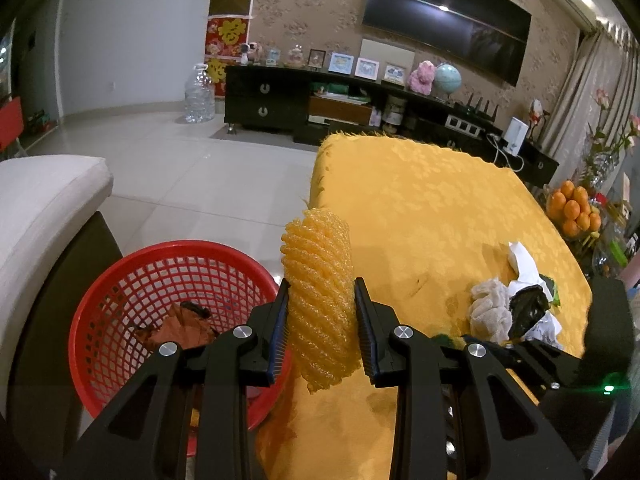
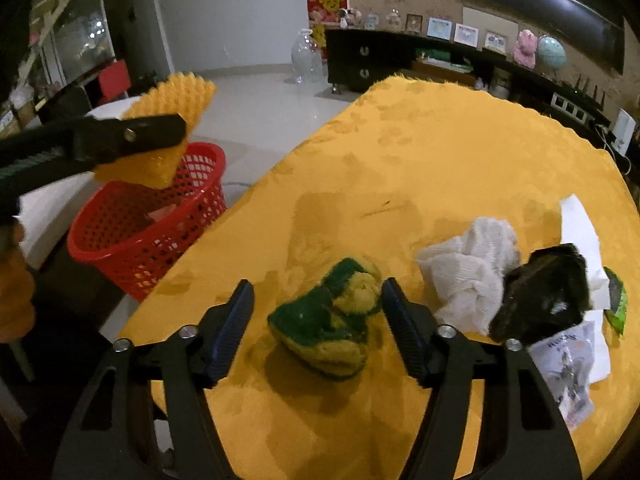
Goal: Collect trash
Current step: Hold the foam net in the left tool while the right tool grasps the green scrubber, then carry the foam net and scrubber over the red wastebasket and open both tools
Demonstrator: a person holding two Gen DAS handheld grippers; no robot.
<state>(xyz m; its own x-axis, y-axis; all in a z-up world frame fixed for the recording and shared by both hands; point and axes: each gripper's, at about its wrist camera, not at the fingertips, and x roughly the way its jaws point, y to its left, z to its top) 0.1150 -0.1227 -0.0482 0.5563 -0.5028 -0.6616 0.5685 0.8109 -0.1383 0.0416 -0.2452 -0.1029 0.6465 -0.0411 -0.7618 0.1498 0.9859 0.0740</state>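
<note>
— Living room, dim: tiled floor (image 1: 192, 168), dark sideboard (image 1: 280, 100) against papered wall, black screen (image 1: 448, 20) above. Low table under yellow cloth (image 1: 420, 208) filling the right half. Far left?

— Pale sofa cushion (image 1: 44, 208) at left edge. Just right of it, red basket (image 1: 120, 292) on the floor beside the table, rim close to the cloth edge. Brown crumpled scrap (image 1: 180, 324) lying inside.

— Left tongs?

— Left gripper (image 1: 322, 320) clamped on yellow foam net (image 1: 320, 292), net upright between both fingers, sticking out above and below them. Held in the air near the table edge; from the right wrist view, over the basket's rim (image 2: 192, 152), net (image 2: 180, 100) above the opening.

— Right tongs?

— Right gripper (image 2: 318, 320) spread wide, gripping nothing. Green-and-yellow sponge (image 2: 332, 316) on the cloth between the fingers; contact with either finger unclear, slight blur.

— Further right?

— White crumpled cloth (image 2: 472, 268) just beside the sponge. Touching that, black crumpled wrapper (image 2: 544, 296), resting partly on white paper (image 2: 580, 224). Printed clear packet (image 2: 568, 364) below the wrapper, small green scrap (image 2: 618, 300) at the pile's right edge. All on the table, well apart from the basket.

— Background right?

— Stacked oranges (image 1: 572, 208) past the table's far side, curtains (image 1: 592, 92) behind.
</note>
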